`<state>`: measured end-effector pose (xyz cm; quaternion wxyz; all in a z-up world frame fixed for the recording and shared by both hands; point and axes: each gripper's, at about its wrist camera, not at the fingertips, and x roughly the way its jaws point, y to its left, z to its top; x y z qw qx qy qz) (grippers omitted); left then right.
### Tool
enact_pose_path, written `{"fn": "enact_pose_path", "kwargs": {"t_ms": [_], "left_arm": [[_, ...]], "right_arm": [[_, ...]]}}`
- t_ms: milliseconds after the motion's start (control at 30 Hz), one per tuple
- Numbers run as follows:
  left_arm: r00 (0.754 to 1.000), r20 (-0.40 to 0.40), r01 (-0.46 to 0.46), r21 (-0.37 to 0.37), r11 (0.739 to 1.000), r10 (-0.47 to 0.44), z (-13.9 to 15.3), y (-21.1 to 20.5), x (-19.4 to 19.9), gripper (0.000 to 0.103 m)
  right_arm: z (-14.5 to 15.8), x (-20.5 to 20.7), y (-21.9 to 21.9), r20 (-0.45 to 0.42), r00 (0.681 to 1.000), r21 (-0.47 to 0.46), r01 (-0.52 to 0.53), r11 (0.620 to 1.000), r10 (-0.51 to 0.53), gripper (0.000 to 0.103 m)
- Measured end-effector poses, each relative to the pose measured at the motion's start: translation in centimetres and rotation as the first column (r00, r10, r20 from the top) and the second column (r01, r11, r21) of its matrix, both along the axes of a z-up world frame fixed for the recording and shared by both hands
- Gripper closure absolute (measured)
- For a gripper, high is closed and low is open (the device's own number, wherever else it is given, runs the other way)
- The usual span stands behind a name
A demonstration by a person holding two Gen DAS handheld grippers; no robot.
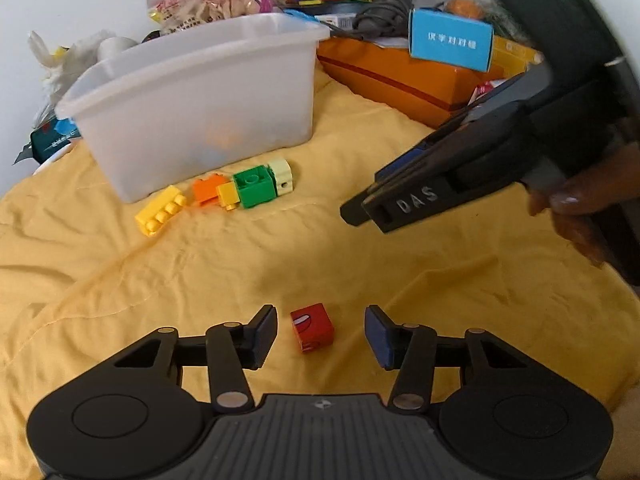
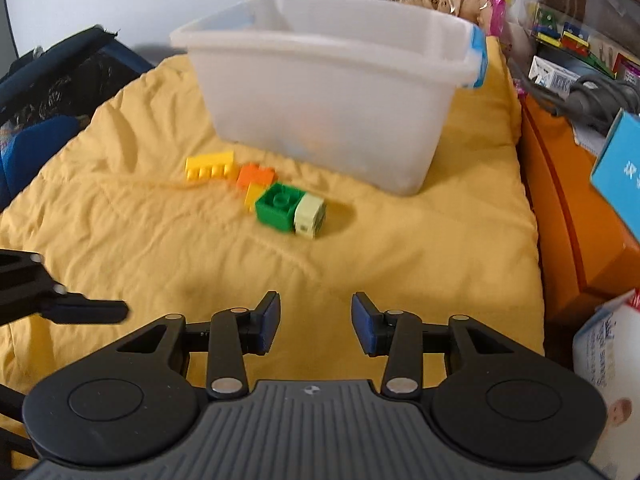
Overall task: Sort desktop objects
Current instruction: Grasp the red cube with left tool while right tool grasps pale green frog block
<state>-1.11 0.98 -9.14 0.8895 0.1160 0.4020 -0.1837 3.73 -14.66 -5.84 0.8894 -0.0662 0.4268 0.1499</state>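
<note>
While the left gripper (image 1: pixel 320 336) stands spread around a red cube (image 1: pixel 312 327) on the yellow cloth (image 1: pixel 280 256), its pads clear of the cube, the right gripper (image 2: pixel 316 322) hangs spread over bare cloth with nothing between its jaws. Yellow, orange, green and cream blocks (image 2: pixel 280 204) lie just beside the white bin (image 2: pixel 328 92) near the cloth's far edge.

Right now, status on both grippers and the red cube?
Left gripper open, red cube between fingers, untouched. Right gripper open, empty. Path clear.
</note>
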Motion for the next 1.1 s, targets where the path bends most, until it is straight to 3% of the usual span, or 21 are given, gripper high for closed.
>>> {"fn": "enact_pose_path", "kwargs": {"t_ms": [133,200,233,367,467,567,633,833,867,933,1000,1100], "left_arm": [[0.996,-0.061,-0.063,-0.06,0.996,0.059,-1.4,1.1,0.8,0.057],[0.996,-0.053,-0.076,-0.049,0.996,0.073,-1.4,1.2,0.6,0.081],[0.996,-0.045,-0.079,-0.038,0.996,0.078,-1.3,1.3,0.6,0.081],[0.99,-0.039,-0.138,-0.045,0.989,0.137,-1.1,3.2,1.3,0.081],[0.981,-0.052,-0.187,-0.055,0.981,0.184,-1.4,4.6,2.7,0.081],[0.983,-0.052,-0.179,-0.059,0.982,0.176,-1.7,4.9,3.0,0.08],[0.985,-0.039,-0.168,-0.043,0.985,0.167,-1.7,4.6,2.7,0.079],[0.986,-0.033,-0.164,-0.035,0.986,0.163,-1.8,4.3,2.4,0.076],[0.986,-0.038,-0.166,-0.04,0.985,0.164,-1.7,4.4,2.3,0.074],[0.986,-0.04,-0.166,-0.04,0.985,0.165,-1.7,4.3,2.2,0.068],[0.985,-0.035,-0.17,-0.028,0.985,0.169,-1.8,4.2,2.3,0.057],[0.984,-0.031,-0.177,-0.024,0.984,0.176,-1.8,4.2,2.3,0.055]], "right_arm": [[-0.4,-0.9,0.4,0.018,1.0,-0.008,-0.012,1.0,0.012,0.06],[-0.6,-1.5,0.8,0.038,0.999,-0.032,-0.032,0.999,0.033,0.059],[-0.8,-1.7,0.9,0.043,0.998,-0.041,-0.037,0.998,0.039,0.059],[-1.3,-1.4,1.3,0.035,0.998,-0.033,-0.043,0.999,0.044,0.059],[-1.1,-0.4,1.8,0.082,0.996,-0.032,-0.042,0.999,0.044,0.059],[-0.8,1.5,2.2,0.119,0.993,0.002,-0.014,1.0,0.014,0.062],[-0.6,3.1,2.4,0.117,0.992,0.025,0.033,0.999,-0.036,0.07],[-1.1,5.8,2.6,0.081,0.992,0.053,0.092,0.994,-0.096,0.072],[-1.3,5.9,2.7,0.069,0.994,0.046,0.087,0.995,-0.09,0.073],[-1.8,6.1,2.8,0.043,0.995,0.043,0.083,0.996,-0.085,0.084],[-2.1,6.1,2.6,0.03,0.995,0.052,0.089,0.995,-0.091,0.084],[-1.7,6.0,2.7,0.051,0.996,0.061,0.069,0.996,-0.073,0.083]]}}
